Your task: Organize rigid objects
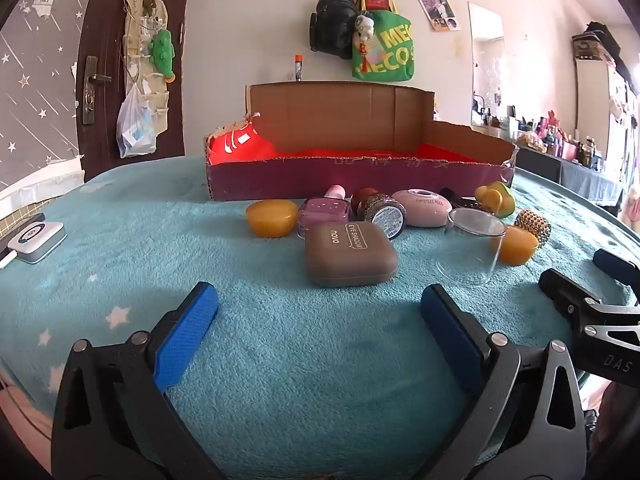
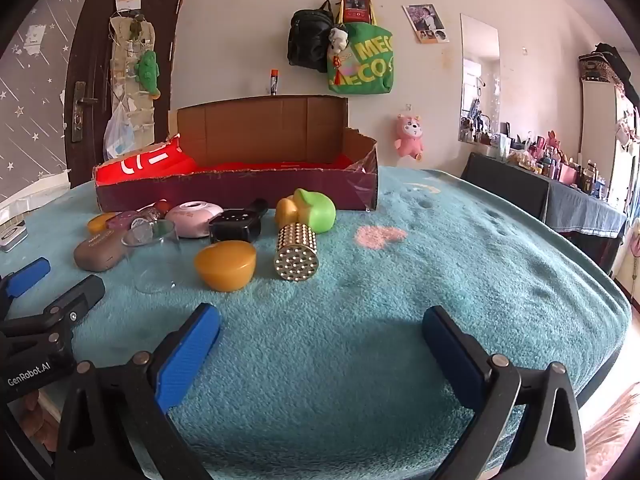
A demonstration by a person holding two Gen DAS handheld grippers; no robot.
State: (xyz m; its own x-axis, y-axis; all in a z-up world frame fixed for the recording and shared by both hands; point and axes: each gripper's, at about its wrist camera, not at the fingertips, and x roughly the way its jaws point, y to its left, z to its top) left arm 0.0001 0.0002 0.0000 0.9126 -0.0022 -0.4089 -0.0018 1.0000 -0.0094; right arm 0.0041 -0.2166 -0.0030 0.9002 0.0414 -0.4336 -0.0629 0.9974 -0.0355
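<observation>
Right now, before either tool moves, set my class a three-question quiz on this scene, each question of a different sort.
1. True or false: the left tool is holding something.
2. Which item lies nearest the left tool? A) eyeshadow case B) studded cylinder C) green toy
3. Fill in: the small items lie on the blanket in ______ of the cardboard box, not inside it.

Key: 1 false, both it and the right tool are open and empty; 2 A; 3 front.
</observation>
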